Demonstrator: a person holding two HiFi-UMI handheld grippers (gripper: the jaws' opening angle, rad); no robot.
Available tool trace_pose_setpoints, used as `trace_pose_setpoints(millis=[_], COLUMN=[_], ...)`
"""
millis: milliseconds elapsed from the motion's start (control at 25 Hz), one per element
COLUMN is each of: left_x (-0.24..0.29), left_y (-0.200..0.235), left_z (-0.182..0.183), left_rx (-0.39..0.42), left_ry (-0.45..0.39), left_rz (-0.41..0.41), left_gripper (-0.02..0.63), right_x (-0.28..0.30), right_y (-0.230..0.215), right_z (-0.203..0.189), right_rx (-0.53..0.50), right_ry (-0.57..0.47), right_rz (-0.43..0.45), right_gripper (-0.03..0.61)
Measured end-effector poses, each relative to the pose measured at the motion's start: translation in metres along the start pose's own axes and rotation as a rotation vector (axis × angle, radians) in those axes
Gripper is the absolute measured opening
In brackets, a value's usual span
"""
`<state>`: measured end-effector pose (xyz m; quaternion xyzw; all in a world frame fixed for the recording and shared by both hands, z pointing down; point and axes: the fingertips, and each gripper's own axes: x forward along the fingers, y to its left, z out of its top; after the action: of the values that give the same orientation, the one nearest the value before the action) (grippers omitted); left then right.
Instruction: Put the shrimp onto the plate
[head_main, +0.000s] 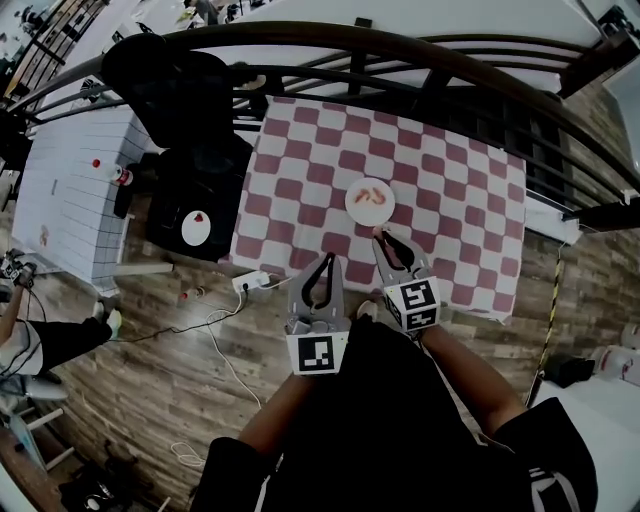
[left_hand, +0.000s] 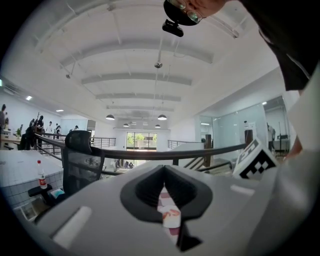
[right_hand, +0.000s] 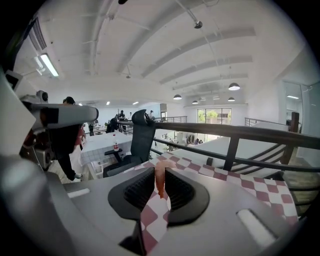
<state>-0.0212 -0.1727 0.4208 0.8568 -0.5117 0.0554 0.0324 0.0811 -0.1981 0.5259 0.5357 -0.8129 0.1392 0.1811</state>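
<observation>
Shrimp (right_hand: 159, 183) pinched between right gripper (right_hand: 160, 173) fingertips, at near edge of plate (head_main: 370, 216) on checked tablecloth (head_main: 300, 170); left gripper (head_main: 328, 258) jaws closed, empty.

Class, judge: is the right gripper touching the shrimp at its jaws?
Touching. The right gripper view shows the shrimp pinched between both jaws of the right gripper.
</observation>
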Motion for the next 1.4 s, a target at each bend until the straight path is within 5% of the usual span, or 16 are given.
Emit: trace_pose_setpoints(millis=[520,1400], left_x=[-0.003,-0.004], left_y=[0.007,0.006], left_z=[-0.001,-0.013], left_rx=[0.034,-0.040], left_ry=[0.013,0.065], left_rz=[0.032,0.082], left_gripper=[0.009,0.009], right_x=[0.052,0.124], right_y=[-0.019,-0.045], right_z=[-0.063,-0.136], right_rx=[-0.010,0.013], right_ry=[0.159,0.357], right_rz=[0.014,0.026], right_gripper=[0.063,0.064])
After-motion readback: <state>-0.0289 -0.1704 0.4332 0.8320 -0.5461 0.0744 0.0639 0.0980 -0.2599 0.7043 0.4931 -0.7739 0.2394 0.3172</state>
